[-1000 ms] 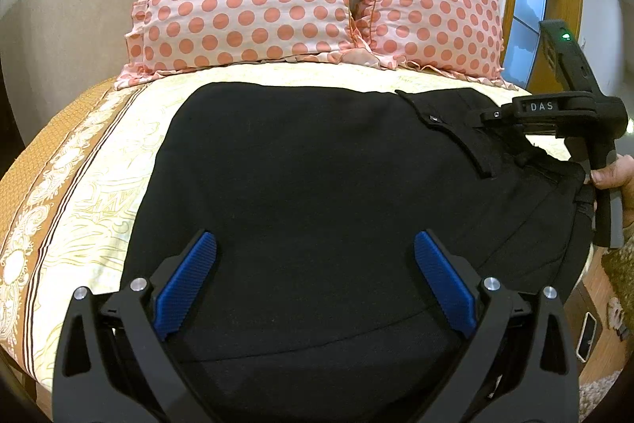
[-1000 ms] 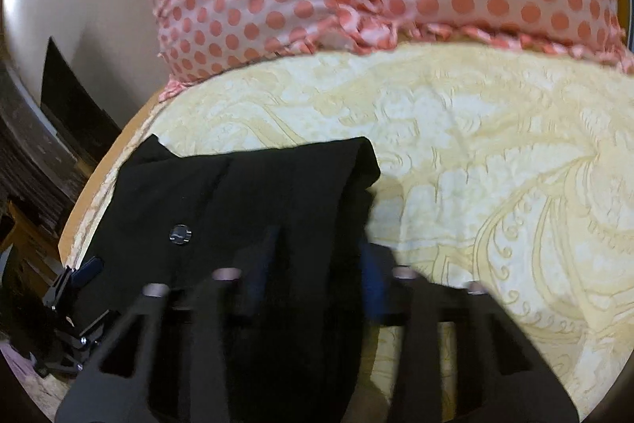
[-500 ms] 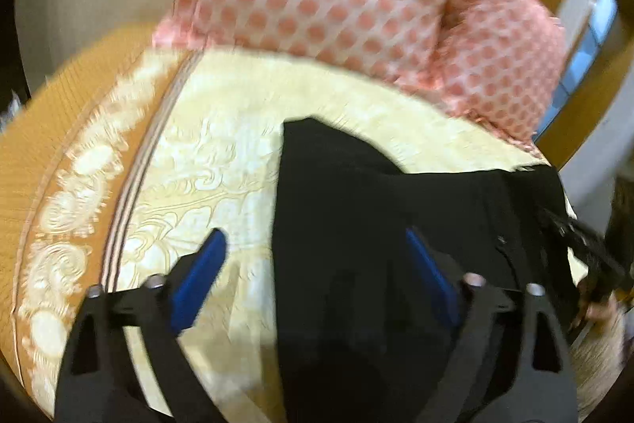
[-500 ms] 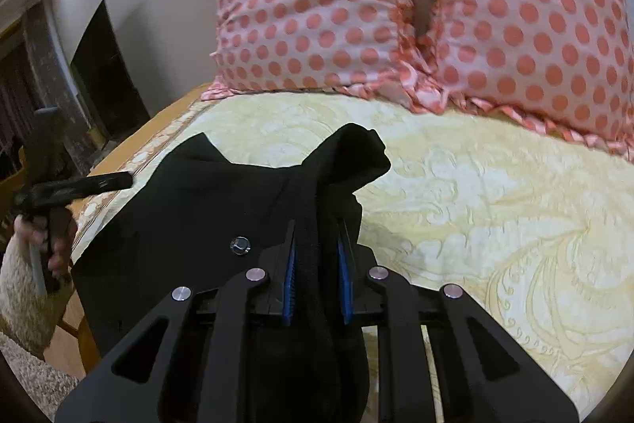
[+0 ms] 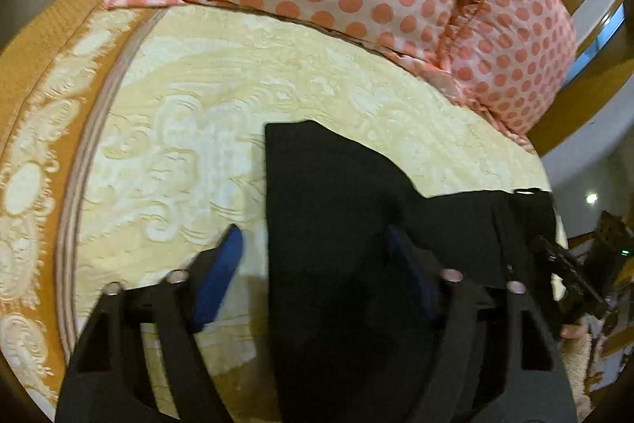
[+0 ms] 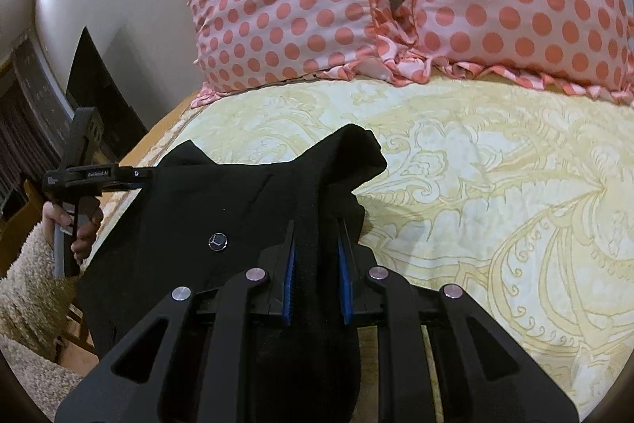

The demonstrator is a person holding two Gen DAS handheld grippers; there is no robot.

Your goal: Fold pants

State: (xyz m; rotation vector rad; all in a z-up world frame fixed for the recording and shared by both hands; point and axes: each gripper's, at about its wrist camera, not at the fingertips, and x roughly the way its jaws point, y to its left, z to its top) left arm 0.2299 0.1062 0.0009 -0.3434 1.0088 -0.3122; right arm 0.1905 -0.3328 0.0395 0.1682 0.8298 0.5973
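Since a second ago the black pants (image 5: 340,224) have been drawn across the bed (image 5: 190,129) — bare bedspread is now exposed at the left. The right tongs (image 6: 316,276) are clamped on a bunched fold of the pants (the button end), lifted slightly. The left tongs (image 5: 317,276) are spread wide, holding nothing, straddling the cloth's edge. A grip there is probably needed next before folding.

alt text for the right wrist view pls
The right gripper is shut on a raised bunch of the black pants, which lie on a yellow patterned bedspread before two polka-dot pillows. The left gripper meets their far edge.
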